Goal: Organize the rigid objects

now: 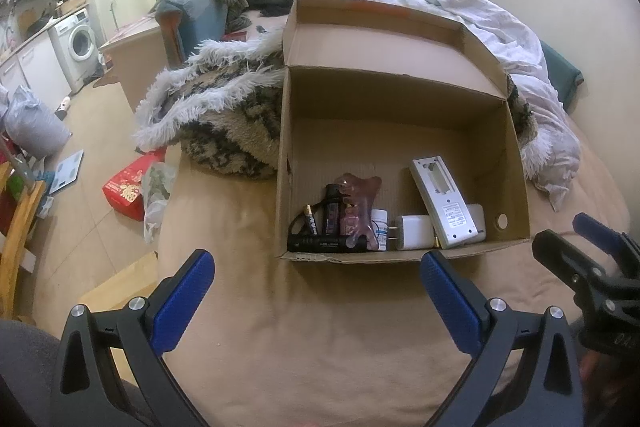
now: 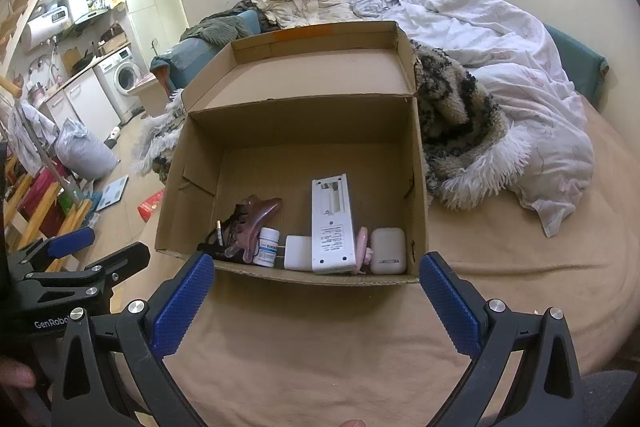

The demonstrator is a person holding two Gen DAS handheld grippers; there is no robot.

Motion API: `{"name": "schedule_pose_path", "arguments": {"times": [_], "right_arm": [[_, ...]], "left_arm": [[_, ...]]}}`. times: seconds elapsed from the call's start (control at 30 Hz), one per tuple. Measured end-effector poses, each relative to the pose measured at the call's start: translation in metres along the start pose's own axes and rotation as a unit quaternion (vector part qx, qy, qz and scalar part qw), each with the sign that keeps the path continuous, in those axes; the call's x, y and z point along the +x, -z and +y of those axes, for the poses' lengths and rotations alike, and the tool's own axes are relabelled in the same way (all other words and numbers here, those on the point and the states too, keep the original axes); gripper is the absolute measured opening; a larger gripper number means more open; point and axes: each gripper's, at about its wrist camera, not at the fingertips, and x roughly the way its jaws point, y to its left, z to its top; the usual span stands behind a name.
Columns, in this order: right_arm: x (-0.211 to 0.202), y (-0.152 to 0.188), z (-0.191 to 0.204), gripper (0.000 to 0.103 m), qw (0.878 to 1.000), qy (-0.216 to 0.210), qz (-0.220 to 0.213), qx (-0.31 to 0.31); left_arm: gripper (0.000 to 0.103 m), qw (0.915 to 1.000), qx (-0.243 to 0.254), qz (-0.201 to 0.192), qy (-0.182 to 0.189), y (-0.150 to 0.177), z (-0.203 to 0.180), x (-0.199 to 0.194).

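Sitting at centre frame on the tan bed, flaps raised at the far side: open cardboard box, contents bunched along its near wall. Lying at centre right of the box floor, face down, battery bay exposed: white remote control, long axis running from the near wall toward the far wall, tilted slightly in the left wrist view, its near end leaning on neighbours. Just right of it, white earbud case; between the two, something pink, only partly visible. Left of the remote, white plug adapter touching a small white pill bottle, upright. Further left, mauve claw hair clip, and black flashlight lying crosswise along the near wall, with a battery beside it.

Hovering over the bedsheet short of the box, both released and empty: left gripper with blue pads spread wide, right gripper likewise splayed. Heaped behind the box, shaggy patterned blanket and rumpled white duvet.
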Motion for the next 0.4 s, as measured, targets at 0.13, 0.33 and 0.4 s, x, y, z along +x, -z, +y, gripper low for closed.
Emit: {"name": "schedule_pose_path", "arguments": {"times": [0.13, 0.33, 0.4], "right_arm": [[0.0002, 0.0, 0.0006, 0.103, 1.0, 0.001, 0.0, -0.001], [-0.0001, 0.0004, 0.0006, 0.103, 1.0, -0.001, 0.0, -0.004], [-0.0003, 0.0006, 0.0009, 0.103, 1.0, -0.001, 0.0, -0.003]], "left_arm": [[0.102, 1.0, -0.002, 0.004, -0.003, -0.0004, 0.001, 0.0014], [0.102, 0.9999, -0.011, 0.004, 0.002, -0.0014, 0.0044, 0.0014], [0.102, 0.9999, -0.011, 0.005, 0.004, -0.0014, 0.004, 0.0014]]}}
